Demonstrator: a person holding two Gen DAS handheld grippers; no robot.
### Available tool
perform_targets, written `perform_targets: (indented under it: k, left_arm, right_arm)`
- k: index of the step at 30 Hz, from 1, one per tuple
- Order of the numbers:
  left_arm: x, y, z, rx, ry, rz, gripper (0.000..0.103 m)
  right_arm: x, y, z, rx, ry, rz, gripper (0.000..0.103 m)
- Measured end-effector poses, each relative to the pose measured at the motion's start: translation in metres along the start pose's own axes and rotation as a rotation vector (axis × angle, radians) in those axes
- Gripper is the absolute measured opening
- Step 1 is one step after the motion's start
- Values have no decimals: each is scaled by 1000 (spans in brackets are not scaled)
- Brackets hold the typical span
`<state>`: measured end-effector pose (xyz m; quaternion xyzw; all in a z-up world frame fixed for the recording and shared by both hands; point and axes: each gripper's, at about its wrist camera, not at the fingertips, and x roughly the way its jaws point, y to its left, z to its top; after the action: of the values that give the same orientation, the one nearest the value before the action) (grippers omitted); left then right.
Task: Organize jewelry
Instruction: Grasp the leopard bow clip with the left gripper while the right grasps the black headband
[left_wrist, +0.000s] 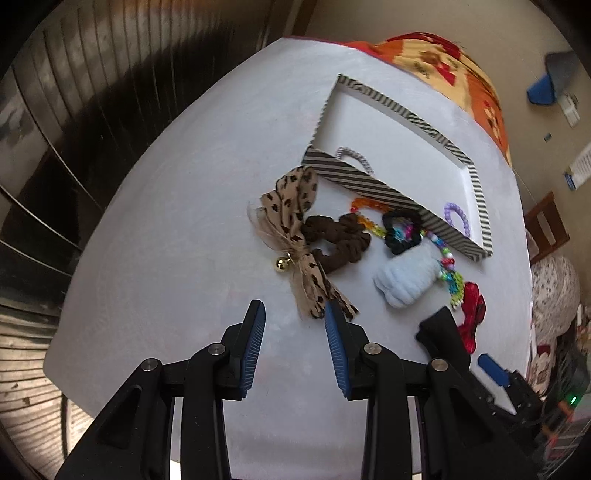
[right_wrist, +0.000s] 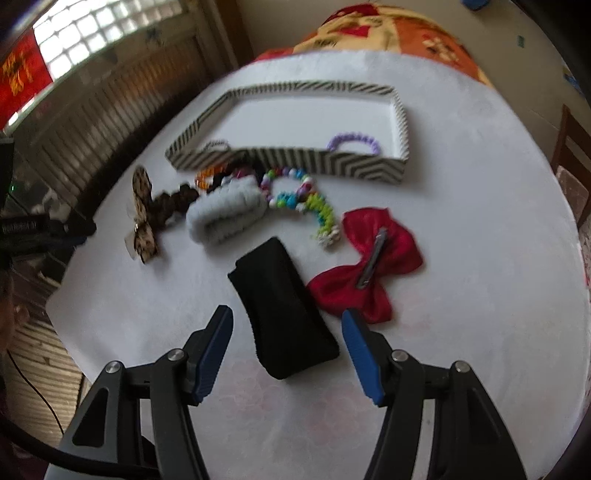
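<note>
where white table ends, slatted wall, maybe radiator.

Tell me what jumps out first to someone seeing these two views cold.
Probably the striped tray at the back of the table, almost bare but for a purple bracelet at its near wall. Next, the pile in front of it: a red bow, a black band lying between the open right gripper fingers, and a leopard bow just ahead of the open left gripper.
</note>
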<state>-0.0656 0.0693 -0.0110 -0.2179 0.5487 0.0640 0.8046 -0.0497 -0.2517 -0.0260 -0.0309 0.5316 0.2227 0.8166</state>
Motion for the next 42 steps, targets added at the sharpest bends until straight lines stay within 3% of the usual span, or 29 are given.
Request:
perform_targets:
  k: [11,15,31,33,38,42]
  left_arm:
    - [41,9,29,-115,43,-58,25]
    - [54,9,37,-134,37,-34,25]
    - [82,-10,46,-41,58,69,25]
    - [82,-14,43,-9,51,84,19]
    - [74,-12,38,3,56,54,9]
    - [52,-11,35,8,31,35,8]
  right_arm:
    - [32,14,20,-86,43,-14,65]
    - [38,13,20,-95,61,-15,65]
    - [50,9,18,-71,66,7,65]
    - [51,10,16,-67,64,10,63]
    - [48,12,15,-88,49,-7,23]
    - [30,11,18,-44,20,78,17]
